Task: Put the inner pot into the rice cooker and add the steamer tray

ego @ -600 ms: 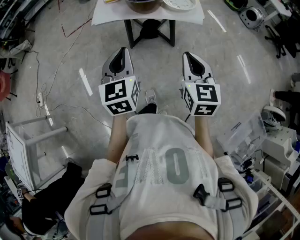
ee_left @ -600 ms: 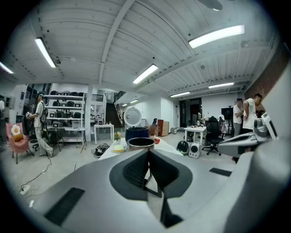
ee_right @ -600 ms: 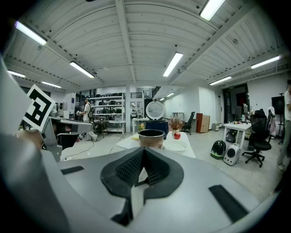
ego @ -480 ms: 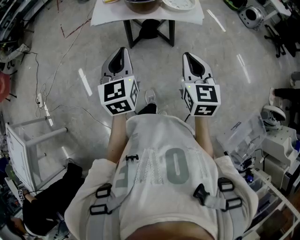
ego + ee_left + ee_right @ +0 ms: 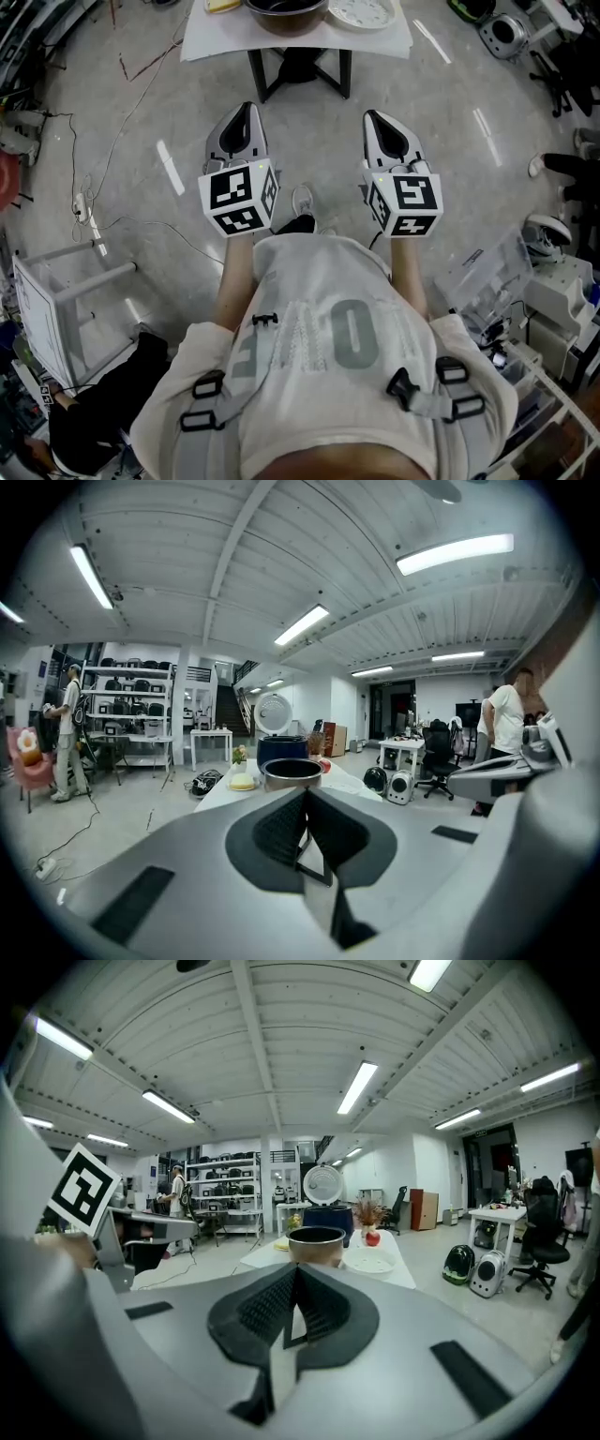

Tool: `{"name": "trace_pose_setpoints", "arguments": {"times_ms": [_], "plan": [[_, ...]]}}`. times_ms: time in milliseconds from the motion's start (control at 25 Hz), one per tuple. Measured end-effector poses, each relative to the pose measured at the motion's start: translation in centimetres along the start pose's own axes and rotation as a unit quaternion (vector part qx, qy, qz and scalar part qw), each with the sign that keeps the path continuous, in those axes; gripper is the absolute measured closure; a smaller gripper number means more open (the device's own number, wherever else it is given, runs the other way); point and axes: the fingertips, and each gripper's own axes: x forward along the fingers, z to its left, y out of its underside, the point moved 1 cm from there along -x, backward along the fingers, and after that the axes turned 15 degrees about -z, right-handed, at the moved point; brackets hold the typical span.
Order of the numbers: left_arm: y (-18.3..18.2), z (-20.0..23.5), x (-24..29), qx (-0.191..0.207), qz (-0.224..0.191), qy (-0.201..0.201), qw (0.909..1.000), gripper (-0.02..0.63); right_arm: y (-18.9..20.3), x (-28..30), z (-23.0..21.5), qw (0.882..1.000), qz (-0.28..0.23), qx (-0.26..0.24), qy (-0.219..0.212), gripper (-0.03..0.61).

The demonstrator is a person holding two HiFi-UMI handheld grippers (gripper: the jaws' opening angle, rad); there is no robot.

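Note:
The metal inner pot (image 5: 286, 11) stands on a white table (image 5: 202, 37) at the top edge of the head view, a white steamer tray (image 5: 363, 11) to its right. In the gripper views the pot (image 5: 292, 772) (image 5: 316, 1245) is in front of a dark blue rice cooker (image 5: 281, 749) (image 5: 327, 1218) whose round lid (image 5: 323, 1185) stands open. The tray (image 5: 367, 1262) lies right of the pot. My left gripper (image 5: 246, 107) (image 5: 306, 794) and right gripper (image 5: 375, 117) (image 5: 295, 1269) are both shut and empty, held side by side over the floor, well short of the table.
A yellow item (image 5: 242, 782) and a red apple (image 5: 373, 1238) also sit on the table. A white frame (image 5: 56, 281) stands at my left, clutter and boxes (image 5: 525, 281) at my right. People (image 5: 67, 728) (image 5: 502, 724) stand farther off in the room.
The table, pot and tray have slid a little further into the head view. Both grippers sit slightly higher in the picture and stay shut.

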Motion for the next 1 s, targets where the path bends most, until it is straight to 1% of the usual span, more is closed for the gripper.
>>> {"name": "trace_pose_setpoints", "arguments": {"times_ms": [80, 360, 600, 800, 1000], "plan": [[0.1, 0.6, 0.9, -0.003, 0.0, 0.0, 1.0, 0.592, 0.0, 0.9, -0.1, 1.0, 0.0, 0.008, 0.001, 0.571], [0.3, 3.6, 4.2, -0.013, -0.005, 0.002, 0.9999, 0.592, 0.6, 5.1, -0.6, 1.0, 0.016, 0.007, 0.016, 0.571], [0.6, 6.9, 5.7, -0.034, -0.005, 0.0, 0.9994, 0.592, 1.0, 7.1, -0.2, 0.999, 0.03, 0.001, 0.034, 0.571], [1.7, 8.0, 6.6, -0.044, 0.006, 0.001, 0.999, 0.592, 1.5, 7.6, -0.4, 0.998, 0.039, 0.004, 0.047, 0.571], [1.6, 9.0, 7.7, -0.05, 0.003, -0.001, 0.9988, 0.592, 1.6, 9.0, -0.5, 0.998, 0.041, 0.004, 0.05, 0.571]]}}
